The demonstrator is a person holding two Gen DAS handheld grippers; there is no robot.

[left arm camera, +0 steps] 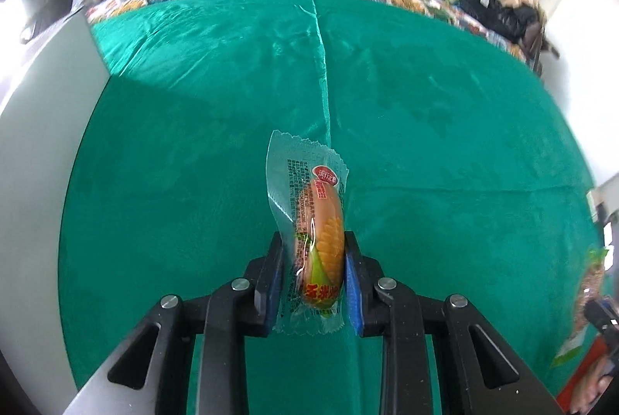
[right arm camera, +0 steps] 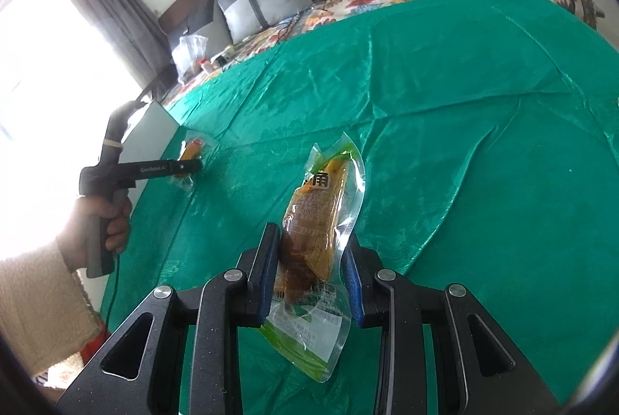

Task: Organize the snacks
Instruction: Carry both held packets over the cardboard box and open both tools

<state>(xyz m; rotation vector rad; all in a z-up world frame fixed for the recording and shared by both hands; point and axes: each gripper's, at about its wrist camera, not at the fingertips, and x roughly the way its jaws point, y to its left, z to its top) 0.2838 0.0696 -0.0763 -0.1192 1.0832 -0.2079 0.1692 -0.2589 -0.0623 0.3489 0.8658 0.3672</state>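
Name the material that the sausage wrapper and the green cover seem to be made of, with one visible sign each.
Sausage wrapper: thin clear plastic film, glossy; the sausage shows through it and its sealed ends are crimped.
Green cover: probably a velvety fabric with a soft sheen; it shows creases, fold lines and patchy shine. The exact fibre cannot be told.

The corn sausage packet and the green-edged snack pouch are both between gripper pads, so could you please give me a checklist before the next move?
1. Left gripper pads on corn sausage packet: ok.
2. Right gripper pads on green-edged snack pouch: ok.
3. Both packets off the green cloth: cannot tell.
4. Grippers apart from each other: ok.
5. Drop-off container in view: not ok.
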